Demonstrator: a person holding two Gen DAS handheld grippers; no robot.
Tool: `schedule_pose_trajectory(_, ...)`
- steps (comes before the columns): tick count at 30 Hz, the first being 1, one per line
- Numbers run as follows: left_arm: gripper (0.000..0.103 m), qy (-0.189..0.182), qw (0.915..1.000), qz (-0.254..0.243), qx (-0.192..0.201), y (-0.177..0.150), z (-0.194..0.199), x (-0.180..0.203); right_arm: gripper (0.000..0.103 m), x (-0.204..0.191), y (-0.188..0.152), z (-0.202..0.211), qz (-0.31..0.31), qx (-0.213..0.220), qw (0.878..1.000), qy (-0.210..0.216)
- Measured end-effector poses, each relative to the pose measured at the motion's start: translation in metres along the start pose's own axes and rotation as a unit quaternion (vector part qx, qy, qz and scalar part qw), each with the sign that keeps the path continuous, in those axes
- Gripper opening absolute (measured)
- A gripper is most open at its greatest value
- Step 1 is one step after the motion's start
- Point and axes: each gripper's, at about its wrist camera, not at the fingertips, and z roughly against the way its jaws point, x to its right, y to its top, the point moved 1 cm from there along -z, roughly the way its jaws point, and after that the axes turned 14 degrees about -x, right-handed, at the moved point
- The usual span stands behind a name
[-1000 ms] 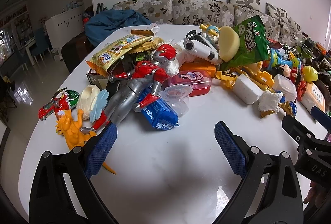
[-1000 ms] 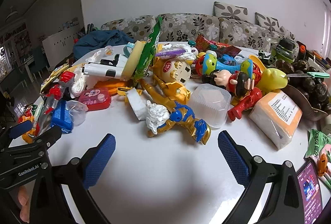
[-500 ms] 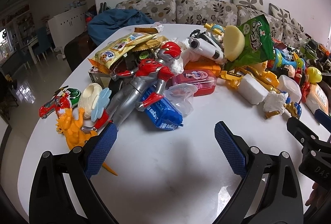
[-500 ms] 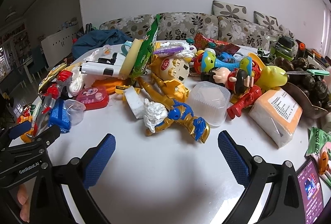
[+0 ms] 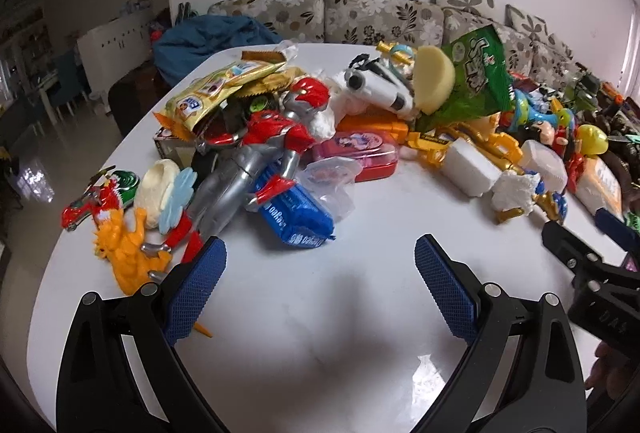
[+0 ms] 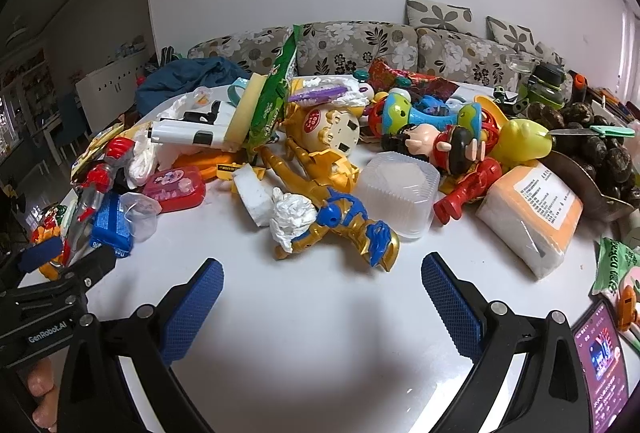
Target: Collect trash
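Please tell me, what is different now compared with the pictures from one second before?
Very little. The left gripper has eased slightly forward and to the left, so the pile sits a bit lower and further right in its view. The right gripper has crept slightly nearer the gold and blue toy. Both jaws stay open and empty; nothing on the table moved.

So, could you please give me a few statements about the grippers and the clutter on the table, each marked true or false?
1. Both the left gripper and the right gripper are open and empty. True.
2. The crumpled white tissue lies against the gold and blue toy. True.
3. The green snack bag lies flat on the bare table. False: it stands propped up in the pile.
4. The red and silver figure stands upright. False: it lies tilted across the blue packet.
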Motion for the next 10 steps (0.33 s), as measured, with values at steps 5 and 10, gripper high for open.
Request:
schedule_pose_trajectory(5, 0.093, 0.002, 0.9999, 0.002, -0.01, -0.0019, -0.0019, -0.0008, 0.098, 0.0024, -0.0005, 0.0025, -0.004, 0.001, 1.0, 0.001)
schedule_pose_trajectory(10, 0.093, 0.004, 1.0, 0.001, -0.007, -0.0042, -0.0012, -0.0014, 0.098, 0.0025, -0.0006, 0.0039, -0.004, 0.002, 1.0, 0.0)
